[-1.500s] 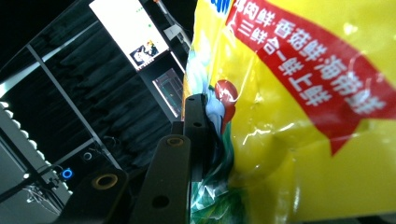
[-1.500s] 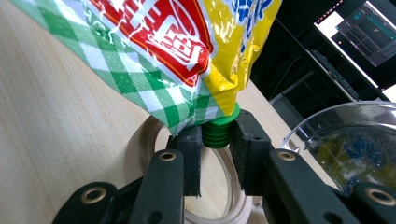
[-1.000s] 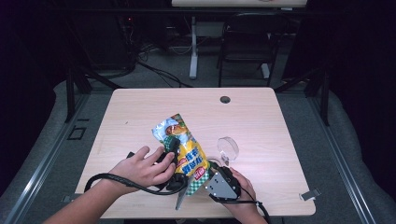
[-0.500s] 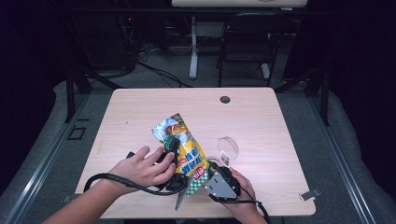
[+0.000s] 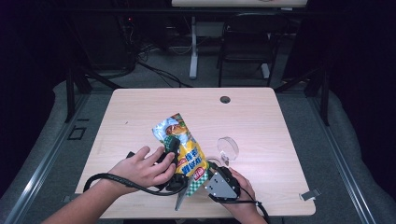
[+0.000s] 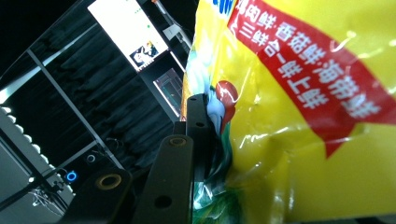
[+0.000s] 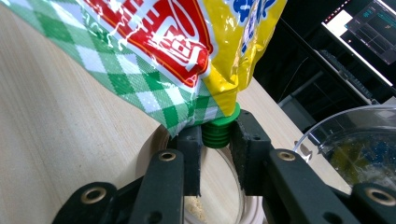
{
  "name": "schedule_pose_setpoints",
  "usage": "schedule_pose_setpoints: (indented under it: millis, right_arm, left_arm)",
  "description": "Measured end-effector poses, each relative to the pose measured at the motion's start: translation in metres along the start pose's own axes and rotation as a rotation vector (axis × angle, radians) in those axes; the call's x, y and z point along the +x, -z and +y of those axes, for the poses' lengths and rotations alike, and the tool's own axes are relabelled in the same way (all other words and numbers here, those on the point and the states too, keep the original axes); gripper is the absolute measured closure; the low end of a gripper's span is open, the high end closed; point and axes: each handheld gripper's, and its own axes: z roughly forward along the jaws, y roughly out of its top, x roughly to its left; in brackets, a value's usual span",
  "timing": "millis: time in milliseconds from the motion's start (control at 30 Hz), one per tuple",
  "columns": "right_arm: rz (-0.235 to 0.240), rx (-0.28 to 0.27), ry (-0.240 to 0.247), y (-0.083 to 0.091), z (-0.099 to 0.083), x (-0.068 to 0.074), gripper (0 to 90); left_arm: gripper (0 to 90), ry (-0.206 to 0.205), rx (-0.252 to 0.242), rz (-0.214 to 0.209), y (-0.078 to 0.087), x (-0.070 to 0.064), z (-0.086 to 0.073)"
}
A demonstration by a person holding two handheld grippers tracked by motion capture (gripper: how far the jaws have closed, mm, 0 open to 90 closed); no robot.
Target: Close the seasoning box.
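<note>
A yellow pouch [image 5: 186, 145] with red labels, a green-checked lower end and a green screw cap [image 7: 218, 132] lies slanted over the near middle of the table. My left gripper [image 5: 173, 142] is shut on the pouch's side; in the left gripper view one black jaw presses the foil [image 6: 303, 121] and the other is hidden behind it. My right gripper [image 7: 217, 135] is shut on the green cap, both jaws touching it. In the high view the right gripper [image 5: 207, 171] sits at the pouch's lower end, with its grey plate facing up.
A clear round dish [image 5: 228, 148] rests on the wooden table [image 5: 261, 116] just right of the pouch, and its rim [image 7: 355, 140] is near the right gripper. A dark cable hole [image 5: 225, 99] lies at the far edge. A chair [image 5: 247, 42] stands beyond.
</note>
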Motion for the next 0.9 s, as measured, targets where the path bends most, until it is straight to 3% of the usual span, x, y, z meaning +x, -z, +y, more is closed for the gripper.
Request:
schedule_pose_setpoints:
  millis: [900]
  right_arm:
    - [-0.005, 0.000, 0.005, -0.0004, -0.0001, 0.0001, 74.2]
  left_arm:
    - [83.4, -0.006, 0.004, -0.002, 0.0005, 0.0017, 0.0008]
